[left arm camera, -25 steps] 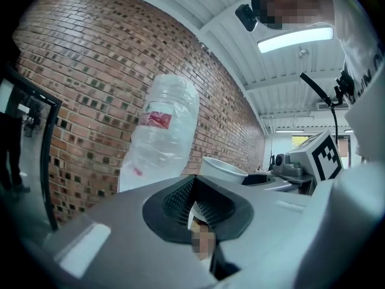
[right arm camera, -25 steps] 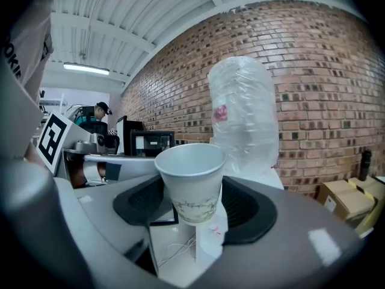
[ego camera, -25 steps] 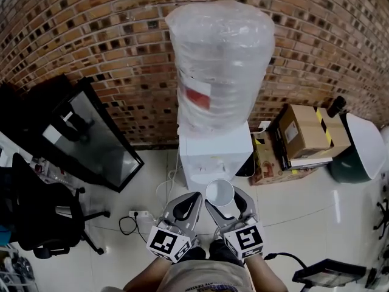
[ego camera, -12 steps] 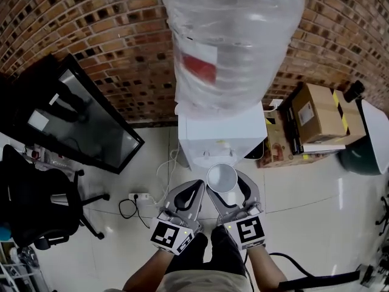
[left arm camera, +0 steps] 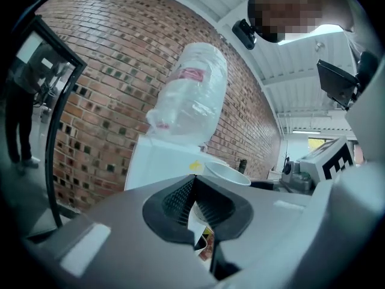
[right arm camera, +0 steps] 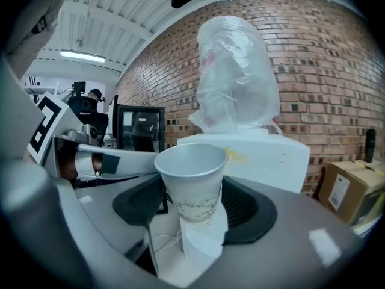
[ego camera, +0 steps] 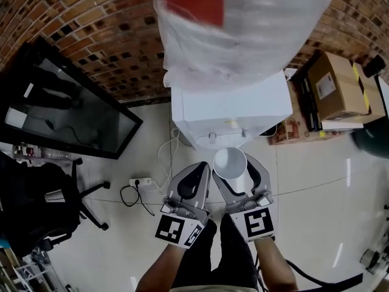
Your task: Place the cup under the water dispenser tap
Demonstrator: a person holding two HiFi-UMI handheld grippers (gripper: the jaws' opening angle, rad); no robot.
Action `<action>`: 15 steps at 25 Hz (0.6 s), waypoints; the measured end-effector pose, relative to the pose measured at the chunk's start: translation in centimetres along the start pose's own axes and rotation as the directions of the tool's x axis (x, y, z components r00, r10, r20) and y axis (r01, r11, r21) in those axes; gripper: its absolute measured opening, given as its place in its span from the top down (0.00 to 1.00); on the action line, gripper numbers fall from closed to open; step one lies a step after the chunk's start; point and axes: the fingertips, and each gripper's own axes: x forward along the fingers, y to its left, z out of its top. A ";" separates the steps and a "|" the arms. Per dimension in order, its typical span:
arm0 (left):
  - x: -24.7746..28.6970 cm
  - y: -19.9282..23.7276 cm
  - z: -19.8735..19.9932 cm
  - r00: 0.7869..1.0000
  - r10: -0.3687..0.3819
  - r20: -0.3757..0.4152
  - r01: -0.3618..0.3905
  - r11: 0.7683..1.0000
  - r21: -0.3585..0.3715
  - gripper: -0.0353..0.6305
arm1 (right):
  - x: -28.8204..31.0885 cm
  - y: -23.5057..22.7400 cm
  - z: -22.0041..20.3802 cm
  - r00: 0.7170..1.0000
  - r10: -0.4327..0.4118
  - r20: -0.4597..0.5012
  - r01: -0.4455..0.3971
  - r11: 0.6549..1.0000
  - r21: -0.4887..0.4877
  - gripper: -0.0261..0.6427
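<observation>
Head view: both hands have sunk and the dispenser point(ego camera: 231, 111) looms closer, so the cup point(ego camera: 230, 163), upright in the right gripper point(ego camera: 234, 168), nears its front. Left gripper view: the left gripper point(left arm camera: 192, 182) is narrow, empty and level. Right gripper view: the jaws clasp the cup point(right arm camera: 192, 182), tipped slightly down.

Office: swivel chair point(ego camera: 37, 202), water dispenser point(ego camera: 234, 109)

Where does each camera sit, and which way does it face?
Head view: on the person's head, facing steeply down at the dispenser; left gripper, right gripper, forearms show.
Left gripper view: on that gripper, along its shut, empty jaws toward the dispenser.
Right gripper view: on that gripper, along jaws gripping the cup.
All three share dispenser and cup.
</observation>
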 end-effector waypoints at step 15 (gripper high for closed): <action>2.6 2.5 -12.0 0.999 -0.020 -0.044 0.018 0.999 -0.035 0.95 | 4.8 -2.7 -11.8 0.999 -0.046 0.005 0.045 0.998 0.051 0.50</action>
